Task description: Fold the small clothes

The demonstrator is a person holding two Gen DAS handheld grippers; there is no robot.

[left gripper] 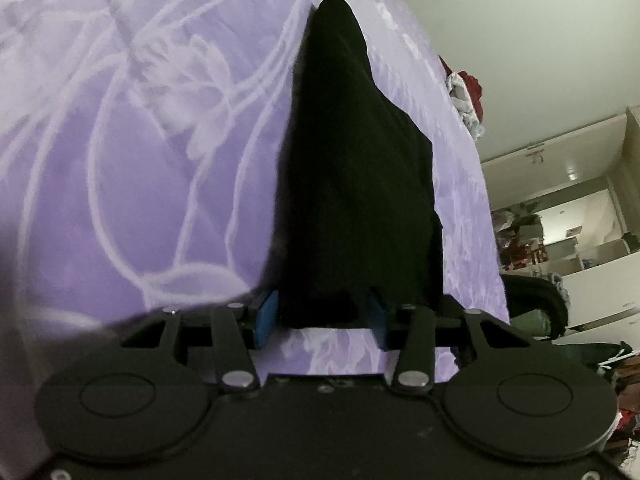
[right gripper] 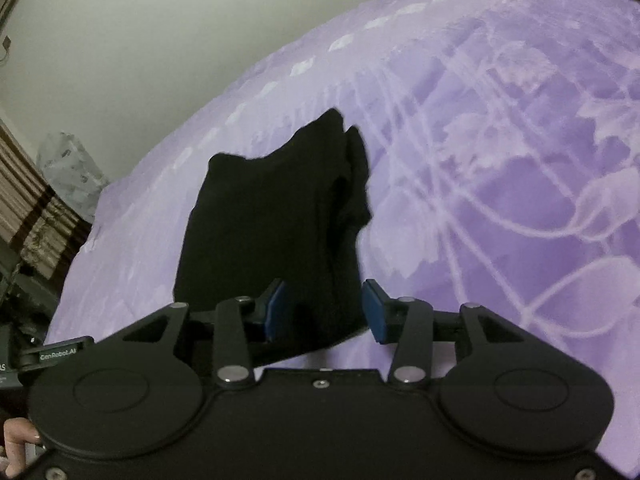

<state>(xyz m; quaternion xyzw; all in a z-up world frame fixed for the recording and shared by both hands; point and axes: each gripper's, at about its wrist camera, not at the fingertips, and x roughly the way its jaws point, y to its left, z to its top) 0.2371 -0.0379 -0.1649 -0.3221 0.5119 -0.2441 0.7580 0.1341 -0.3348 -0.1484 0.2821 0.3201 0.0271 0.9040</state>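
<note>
A black garment (left gripper: 356,184) lies folded into a long strip on the purple bedspread (left gripper: 120,200). My left gripper (left gripper: 322,320) sits at its near end. The jaws stand partly apart and the cloth's edge fills the gap between the blue pads (left gripper: 266,320); I see no firm pinch. In the right wrist view the same black garment (right gripper: 272,220) lies bunched, with a loose fold at its far right corner. My right gripper (right gripper: 324,310) is open over its near edge. The cloth lies between the blue pads (right gripper: 374,312), with a sliver of space on each side.
A heap of red and white clothes (left gripper: 468,96) lies at the bed's far edge. Beyond the bed are white cupboards (left gripper: 592,272) and a dark chair back (left gripper: 536,300). A striped cloth (right gripper: 36,216) and a plastic bag (right gripper: 68,164) are at the bed's left side. A person's fingers (right gripper: 16,444) hold the right gripper.
</note>
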